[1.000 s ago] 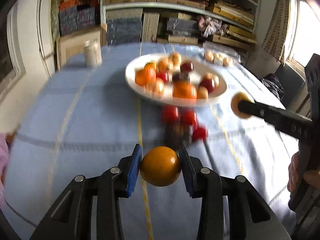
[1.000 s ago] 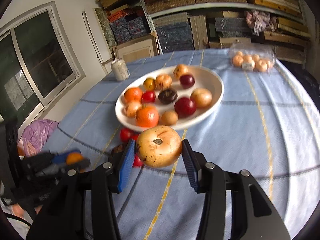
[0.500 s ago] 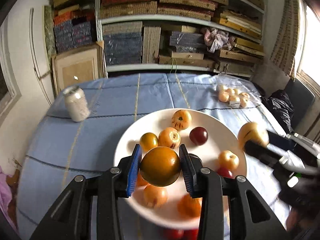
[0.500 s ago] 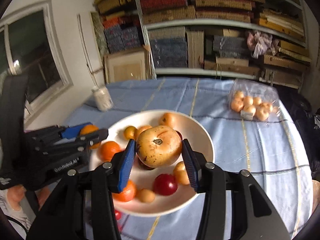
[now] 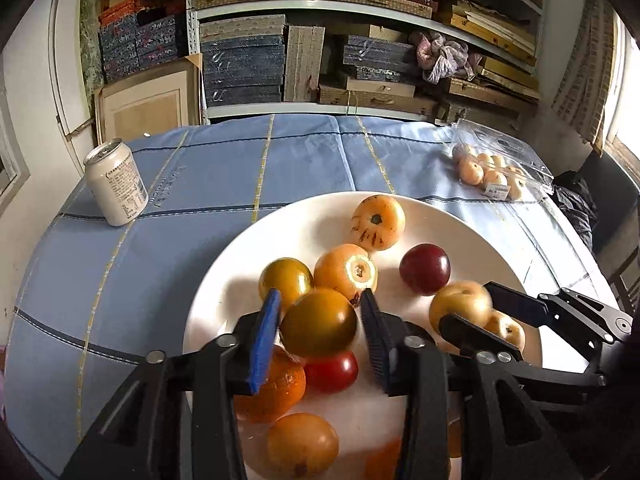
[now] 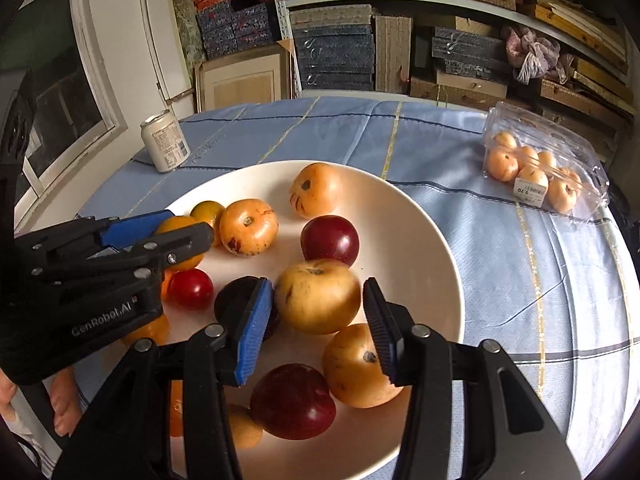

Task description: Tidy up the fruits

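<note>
Left wrist view first: at far left a pale drink can (image 5: 116, 182) stands on the blue checked cloth of the counter (image 5: 304, 160), well apart from the wide white plate (image 5: 472, 240) that fills the middle. The left gripper (image 5: 318, 330) hangs over the near-left part of the plate with its fingers (image 5: 264, 336) clenched on a dark yellow-green fruit (image 5: 318, 322), which appears to sit above an orange (image 5: 276, 386) and a small red fruit (image 5: 330, 370) lying in the plate; whether it touches them cannot be told. Further right in the plate lie a stemmed orange fruit (image 5: 346, 270), a streaked one (image 5: 378, 222) and a dark red plum (image 5: 425, 268), and at the right edge the other gripper shows with its own load. Beyond the plate's right rim a clear plastic pack of small fruits (image 5: 496, 174) rests on the cloth. In the right wrist view, the right gripper (image 6: 318, 320) is over the plate's near-right part, fingers (image 6: 252, 328) grasping a pale yellow apple-like fruit (image 6: 318, 296) just above a yellow fruit (image 6: 360, 366) and a large red plum (image 6: 294, 400). Judged from this, both fruits have been carried to the plate and the step in hand is setting them down. The next move calls for lowering each fruit into a gap between its neighbours, then easing the fingers apart gently so nothing rolls or gets knocked toward the rim, and lifting straight up clear of the pile.
</note>
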Motion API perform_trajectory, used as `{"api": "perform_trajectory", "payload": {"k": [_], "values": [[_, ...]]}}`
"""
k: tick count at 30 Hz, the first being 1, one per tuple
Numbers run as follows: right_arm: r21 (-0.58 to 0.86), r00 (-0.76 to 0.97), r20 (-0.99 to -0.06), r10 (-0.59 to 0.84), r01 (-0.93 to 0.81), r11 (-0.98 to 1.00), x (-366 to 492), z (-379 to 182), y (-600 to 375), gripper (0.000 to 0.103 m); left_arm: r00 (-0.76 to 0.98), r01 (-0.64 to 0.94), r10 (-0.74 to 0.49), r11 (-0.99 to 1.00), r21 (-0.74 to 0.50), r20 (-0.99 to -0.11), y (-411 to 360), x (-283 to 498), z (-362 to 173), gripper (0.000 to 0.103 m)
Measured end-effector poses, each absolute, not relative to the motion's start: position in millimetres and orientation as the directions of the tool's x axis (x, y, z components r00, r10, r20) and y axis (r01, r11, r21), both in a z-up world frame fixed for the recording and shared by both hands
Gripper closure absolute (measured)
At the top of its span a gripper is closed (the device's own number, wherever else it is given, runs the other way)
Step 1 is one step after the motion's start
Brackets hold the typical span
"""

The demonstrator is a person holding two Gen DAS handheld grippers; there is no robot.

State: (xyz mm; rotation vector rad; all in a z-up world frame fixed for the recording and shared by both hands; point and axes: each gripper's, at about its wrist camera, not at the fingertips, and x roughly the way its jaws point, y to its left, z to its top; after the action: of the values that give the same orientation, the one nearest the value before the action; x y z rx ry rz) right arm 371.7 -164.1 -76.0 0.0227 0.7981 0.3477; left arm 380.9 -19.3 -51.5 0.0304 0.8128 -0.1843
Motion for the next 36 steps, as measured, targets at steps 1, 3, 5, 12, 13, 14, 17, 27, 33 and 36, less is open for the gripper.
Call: {"api": "perform_trajectory", "payload": {"k": [1, 3, 5, 12, 13, 14, 17, 27, 33, 36], "values": [[0.154, 0.645, -0.695, 0.317, -0.297, 0.943, 371.1, -74.8, -164.9, 0.056, 0.675, 0.174, -0.150, 0.984, -0.042, -0.722, -19.5, 379.9, -50.3, 0.052], [0.154, 0.654, -0.687, 0.317, -0.296, 0.943, 368.1, -68.1, -166.6, 0.056, 0.687, 0.168, -0.139, 0.985, -0.029, -0.713, -18.6, 376.5, -44.8, 0.046], [0.153, 0.672, -0.669, 0.319, -0.295, 0.943, 361.6, -55.6, -169.4, 0.056, 0.700, 0.162, -0.135, 0.986, -0.028, -0.701, -14.6, 370.5, -33.7, 0.044], [0.163, 0.752, -0.551, 0.360, -0.326, 0.931, 303.9, 8.9, -178.5, 0.053, 0.762, 0.137, -0.125, 0.990, -0.030, -0.636, 3.3, 330.1, 15.5, 0.033], [0.162, 0.760, -0.537, 0.366, -0.332, 0.929, 294.0, 14.6, -179.2, 0.051, 0.774, 0.134, -0.117, 0.991, -0.020, -0.622, 6.1, 318.7, 21.4, 0.030], [0.162, 0.770, -0.516, 0.374, -0.341, 0.926, 279.8, 22.1, -180.1, 0.050, 0.780, 0.134, -0.113, 0.991, -0.012, -0.616, 7.7, 310.2, 24.5, 0.030], [0.168, 0.783, -0.479, 0.396, -0.361, 0.917, 246.7, 33.0, -182.3, 0.047, 0.778, 0.139, -0.108, 0.990, 0.003, -0.619, 11.6, 285.1, 25.9, 0.030], [0.219, 0.788, -0.439, 0.432, -0.373, 0.902, 158.5, -6.3, -182.7, 0.044, 0.723, 0.164, -0.120, 0.987, 0.000, -0.680, 17.7, 204.4, -33.0, 0.029], [0.266, 0.802, -0.422, 0.423, -0.337, 0.903, 146.5, -37.6, -192.7, 0.035, 0.696, 0.180, -0.125, 0.984, 0.003, -0.707, 9.1, 185.4, -63.9, 0.028], [0.275, 0.796, -0.440, 0.415, -0.321, 0.906, 148.7, -46.9, -196.8, 0.035, 0.683, 0.183, -0.126, 0.983, 0.002, -0.720, 7.2, 184.3, -73.4, 0.028]]}}
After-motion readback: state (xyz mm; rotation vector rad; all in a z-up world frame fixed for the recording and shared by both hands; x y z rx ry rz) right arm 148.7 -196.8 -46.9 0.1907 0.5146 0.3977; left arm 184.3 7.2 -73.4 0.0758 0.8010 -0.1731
